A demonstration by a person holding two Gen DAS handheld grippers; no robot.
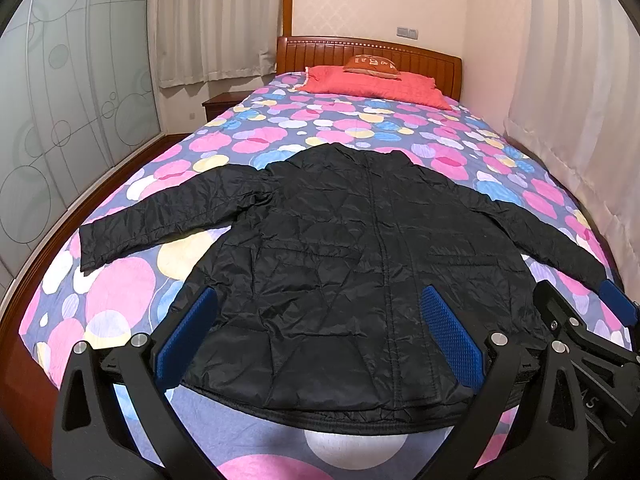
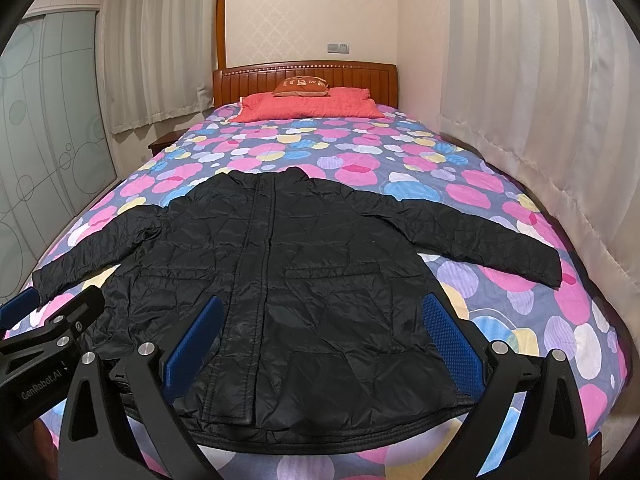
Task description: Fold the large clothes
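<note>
Black quilted jacket (image 1: 352,264) flat on floral bed (image 1: 256,136), sleeves spread; left hand-held gripper (image 1: 320,340) wide open, empty; right hand-held gripper (image 2: 320,340) likewise; "GenRobot.AI" legible on left unit.

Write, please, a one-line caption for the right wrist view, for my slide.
Open right gripper above a black quilted jacket spread flat, sleeves out, on a floral bedspread.

The jacket (image 1: 340,260) is thin quilted cloth, crinkled and faintly shiny. The bedspread (image 1: 280,136) is soft matt cloth; the headboard (image 1: 372,50) is glossy wood.
</note>
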